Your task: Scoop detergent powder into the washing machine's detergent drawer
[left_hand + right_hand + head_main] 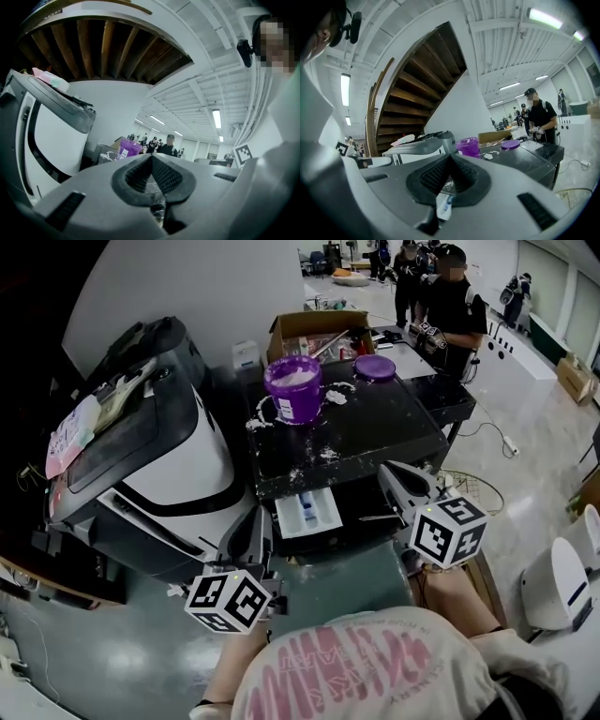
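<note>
Right at the near edge, the person's pink-printed shirt (pixel 375 671) fills the bottom of the head view. Just ahead of it, both tools are held out roughly level.

The left gripper (pixel 256 519) has its jaws pressed together. Its own view shows the ribbed pads meeting at a point with nothing between them. The right gripper (pixel 386 472) is the same, closed tight and empty.

Between the two tips sits the detergent drawer (pixel 307 512), pulled out of the front of the washing machine (pixel 375 432). The drawer is white with a blue compartment inside. Neither tool touches it.

Further up, the machine's black top is dusted with spilled white powder (pixel 328 454), in clumps and smears. Toward its back left corner the purple tub (pixel 293 390) stands upright and uncovered, with white powder heaped inside. Its purple lid (pixel 375 367) lies flat, off to the right near the back edge.

Behind the tub is an open cardboard box (pixel 314 326). To the left stands a bulky white-and-black appliance (pixel 178 465) with papers on its top. Far across the room, a person in black (pixel 457 306) stands beside a table, with others further behind.
</note>
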